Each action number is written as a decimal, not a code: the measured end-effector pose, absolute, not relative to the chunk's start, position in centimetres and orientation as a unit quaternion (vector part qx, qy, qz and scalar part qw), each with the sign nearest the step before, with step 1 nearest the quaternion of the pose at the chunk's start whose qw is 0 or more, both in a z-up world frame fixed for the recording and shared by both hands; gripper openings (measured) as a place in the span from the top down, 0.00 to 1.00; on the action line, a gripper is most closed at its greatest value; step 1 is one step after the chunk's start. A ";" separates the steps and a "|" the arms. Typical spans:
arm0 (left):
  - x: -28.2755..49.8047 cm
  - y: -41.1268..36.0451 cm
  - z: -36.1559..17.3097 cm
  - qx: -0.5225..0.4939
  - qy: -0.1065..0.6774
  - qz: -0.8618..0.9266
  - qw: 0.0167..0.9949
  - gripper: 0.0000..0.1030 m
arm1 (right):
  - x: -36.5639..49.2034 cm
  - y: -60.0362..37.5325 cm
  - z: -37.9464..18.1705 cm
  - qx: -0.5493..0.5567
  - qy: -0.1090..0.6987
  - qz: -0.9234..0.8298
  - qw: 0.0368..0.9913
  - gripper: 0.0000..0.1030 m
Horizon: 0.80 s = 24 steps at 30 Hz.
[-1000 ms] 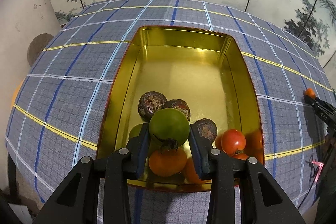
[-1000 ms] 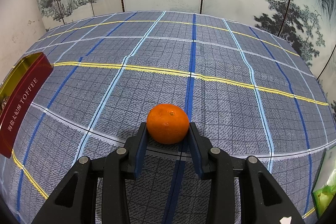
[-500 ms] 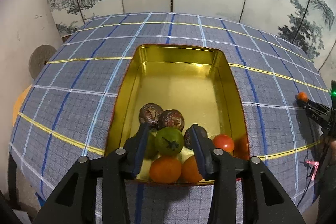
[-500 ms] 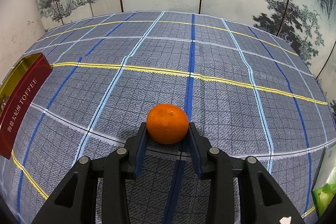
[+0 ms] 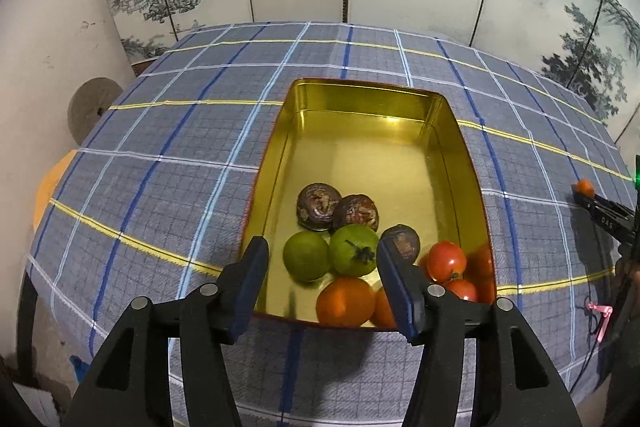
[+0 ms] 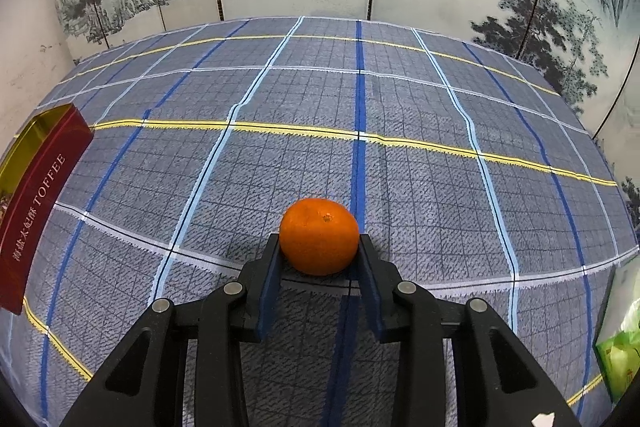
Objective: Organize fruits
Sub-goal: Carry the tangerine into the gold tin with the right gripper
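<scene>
Most fruit is binned; one orange left in your right tongs, not yet delivered.

Your left tongs (image 5: 320, 267) are spread wide and hold nothing, hovering over the near end of the gold tin (image 5: 360, 95). The tin's near end holds two green fruits (image 5: 354, 255), three dark wrinkled ones (image 5: 318, 205), red tomatoes (image 5: 446, 261) and orange fruits (image 5: 346, 301); its far half toward 12 o'clock is bare. Your right tongs (image 6: 319, 259) are closed on the orange (image 6: 319, 235), which probably still sits on the desk (image 6: 400, 107), though contact underneath is hard to read. The tin lies at 9 o'clock from it, well apart. The left tongs cover part of the pile, so don't trust a count; the green packet (image 6: 618, 351) at 4 o'clock is cut off.
</scene>
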<state>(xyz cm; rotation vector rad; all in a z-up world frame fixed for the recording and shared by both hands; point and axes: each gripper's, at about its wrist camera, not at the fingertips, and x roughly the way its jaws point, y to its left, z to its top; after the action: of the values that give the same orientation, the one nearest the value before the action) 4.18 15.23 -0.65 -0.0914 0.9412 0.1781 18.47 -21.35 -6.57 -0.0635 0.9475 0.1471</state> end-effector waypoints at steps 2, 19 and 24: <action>4.0 15.5 -0.5 -0.045 0.449 0.088 0.888 0.44 | 18.2 -21.2 -6.5 -0.028 0.457 0.074 0.886 0.68; 2.0 18.2 0.4 -0.071 0.425 0.125 0.894 0.39 | 15.1 -15.9 -2.8 -0.041 0.428 0.132 0.893 0.68; 1.5 19.5 0.3 -0.079 0.424 0.137 0.892 0.36 | 14.2 -12.5 -0.9 -0.049 0.412 0.171 0.894 0.68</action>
<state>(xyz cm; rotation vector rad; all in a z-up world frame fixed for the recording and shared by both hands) 1.46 19.54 0.26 -0.1647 0.8794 0.2838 14.17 -12.54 -0.88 -0.1018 0.8549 0.3543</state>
